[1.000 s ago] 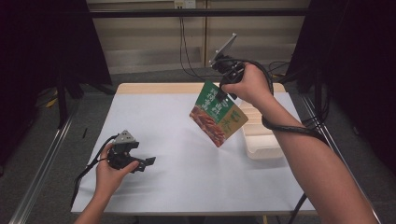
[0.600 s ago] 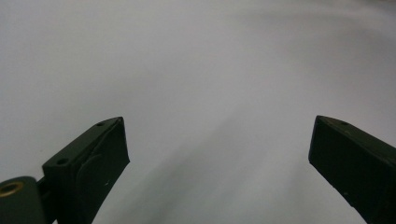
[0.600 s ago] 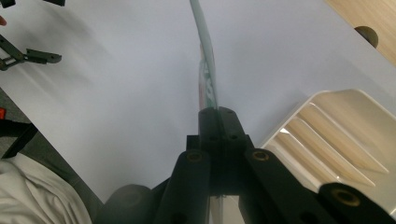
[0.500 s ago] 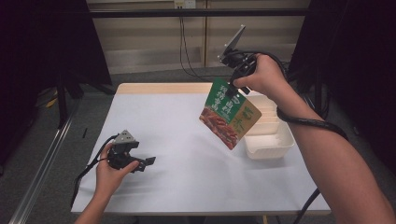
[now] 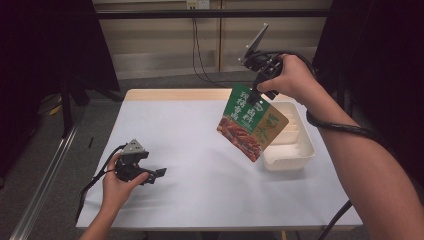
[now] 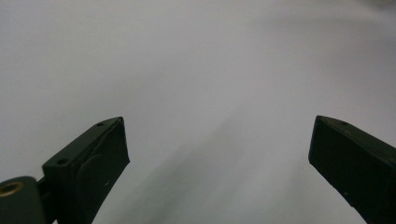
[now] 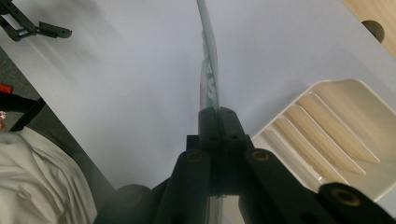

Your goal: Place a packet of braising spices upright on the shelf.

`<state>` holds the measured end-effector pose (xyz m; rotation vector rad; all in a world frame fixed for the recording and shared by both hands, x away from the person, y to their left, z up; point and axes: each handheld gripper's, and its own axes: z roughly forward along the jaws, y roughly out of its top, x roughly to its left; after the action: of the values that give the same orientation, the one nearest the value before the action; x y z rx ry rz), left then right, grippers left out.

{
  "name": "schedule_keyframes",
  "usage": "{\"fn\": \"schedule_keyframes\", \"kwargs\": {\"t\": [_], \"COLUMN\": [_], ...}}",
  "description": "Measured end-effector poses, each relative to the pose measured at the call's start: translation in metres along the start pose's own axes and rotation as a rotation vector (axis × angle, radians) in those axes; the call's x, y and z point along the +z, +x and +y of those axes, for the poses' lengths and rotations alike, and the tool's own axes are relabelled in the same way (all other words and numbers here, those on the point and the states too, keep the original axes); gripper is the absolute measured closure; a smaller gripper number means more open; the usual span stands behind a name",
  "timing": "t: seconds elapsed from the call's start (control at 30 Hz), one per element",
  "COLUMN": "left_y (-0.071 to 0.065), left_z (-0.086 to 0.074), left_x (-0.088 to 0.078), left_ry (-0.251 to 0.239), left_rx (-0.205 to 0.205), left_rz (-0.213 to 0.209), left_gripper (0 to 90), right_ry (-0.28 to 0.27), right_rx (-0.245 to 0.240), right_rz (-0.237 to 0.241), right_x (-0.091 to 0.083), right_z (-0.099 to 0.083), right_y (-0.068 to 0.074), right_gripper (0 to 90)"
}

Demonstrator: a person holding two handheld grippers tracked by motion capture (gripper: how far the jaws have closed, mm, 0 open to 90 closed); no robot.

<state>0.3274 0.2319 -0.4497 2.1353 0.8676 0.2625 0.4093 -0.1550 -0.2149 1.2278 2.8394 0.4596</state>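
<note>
The right claw (image 5: 256, 95) pinches the top edge of a food pouch (image 5: 251, 122), letting it hang free above the tabletop (image 5: 200, 135) beside the white tray (image 5: 300, 150) (probably its destination). The left claw (image 5: 152, 175) rests low, jaws apart, empty.

Dim surroundings; bright table (image 5: 200, 130); soft, blurry gripper views.

White table (image 5: 200, 150) (cream tray (image 5: 300, 150) aboard)
</note>
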Motion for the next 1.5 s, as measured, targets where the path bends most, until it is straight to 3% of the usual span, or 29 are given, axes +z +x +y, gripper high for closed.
{"fn": "schedule_keyframes", "kwargs": {"t": [0.3,0.43,0.57,0.73,0.8,1.5], "left_y": [0.0,0.001,0.0,0.0,0.0,0.001], "left_z": [0.0,0.0,0.0,0.0,0.0,-0.001], "left_x": [0.0,-0.001,-0.001,-0.001,-0.001,0.0], "left_ry": [0.002,0.005,-0.011,-0.022,-0.021,-0.02], "left_rx": [0.002,0.022,0.0,-0.008,-0.009,0.001], "left_rz": [0.005,0.013,-0.006,-0.013,-0.01,-0.013], "left_gripper": [4.6,4.6,4.0,3.4,3.3,3.3], "right_ry": [0.019,0.023,0.029,0.025,0.014,0.015], "right_rx": [-0.015,-0.031,-0.051,-0.036,-0.06,-0.045], "right_rz": [0.014,0.013,0.011,0.007,0.009,-0.033], "right_x": [-0.01,-0.016,-0.024,-0.033,-0.036,-0.057], "right_z": [-0.005,-0.006,-0.008,-0.011,-0.013,-0.029], "right_y": [-0.001,-0.003,-0.005,-0.007,-0.009,-0.034], "right_gripper": [90.0,90.0,90.0,90.0,90.0,90.0]}}
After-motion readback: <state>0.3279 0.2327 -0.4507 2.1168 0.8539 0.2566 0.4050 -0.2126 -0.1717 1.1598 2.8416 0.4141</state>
